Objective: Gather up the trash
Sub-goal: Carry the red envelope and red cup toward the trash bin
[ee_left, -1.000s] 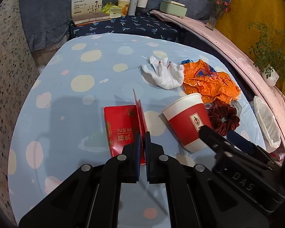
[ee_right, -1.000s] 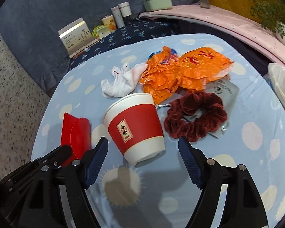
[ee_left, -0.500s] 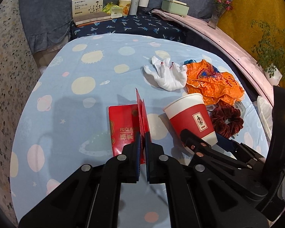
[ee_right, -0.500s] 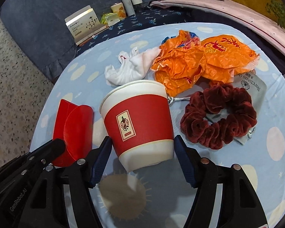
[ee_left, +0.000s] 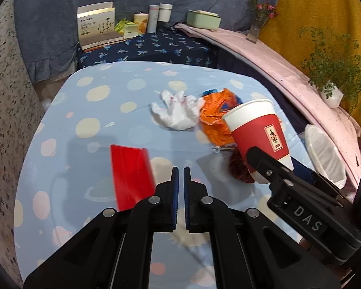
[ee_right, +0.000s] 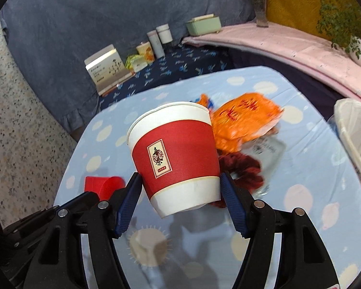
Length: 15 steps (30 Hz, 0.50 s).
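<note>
Now pickup step: right claw [ee_right: 180,198] pinches red paper cup [ee_right: 174,154], lifted clear of counter [ee_right: 300,216] above scrunchie [ee_right: 243,168]. Left claw [ee_left: 181,180] pressed together, empty, just right of red envelope [ee_left: 131,173]. Next: carry cup to white-lined bin [ee_right: 356,130], right of cup.

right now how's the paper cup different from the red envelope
The paper cup is off the table, clamped between the right gripper fingers; the red envelope lies on the blue tablecloth with nothing visibly holding it. The paper cup is a round, upright container, slightly tilted; the red envelope is flat with a raised flap. The paper cup has white bands; the red envelope looks all red. Both are mostly red.
</note>
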Each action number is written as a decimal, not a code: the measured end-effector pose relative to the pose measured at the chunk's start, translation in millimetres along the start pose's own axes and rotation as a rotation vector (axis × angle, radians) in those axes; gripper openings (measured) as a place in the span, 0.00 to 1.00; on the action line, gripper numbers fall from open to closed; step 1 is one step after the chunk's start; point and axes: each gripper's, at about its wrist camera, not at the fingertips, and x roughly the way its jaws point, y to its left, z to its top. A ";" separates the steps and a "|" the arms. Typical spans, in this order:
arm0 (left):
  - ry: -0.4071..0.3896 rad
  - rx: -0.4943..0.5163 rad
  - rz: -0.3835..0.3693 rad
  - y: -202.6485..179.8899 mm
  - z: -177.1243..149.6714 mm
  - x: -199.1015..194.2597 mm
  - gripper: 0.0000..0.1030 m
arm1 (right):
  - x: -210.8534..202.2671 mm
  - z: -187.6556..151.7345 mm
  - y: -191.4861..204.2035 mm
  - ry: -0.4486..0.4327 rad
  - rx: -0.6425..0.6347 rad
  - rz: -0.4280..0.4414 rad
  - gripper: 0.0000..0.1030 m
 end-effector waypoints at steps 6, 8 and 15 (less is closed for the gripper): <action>-0.022 0.016 -0.065 -30.7 6.1 -9.3 0.04 | -31.5 9.7 -37.3 -0.047 0.062 -0.029 0.62; -0.028 0.024 -0.084 -41.9 7.5 -11.6 0.04 | -41.8 11.2 -52.1 -0.063 0.080 -0.047 0.62; -0.049 0.075 -0.167 -89.5 11.0 -17.1 0.04 | -79.4 12.8 -113.0 -0.125 0.150 -0.118 0.62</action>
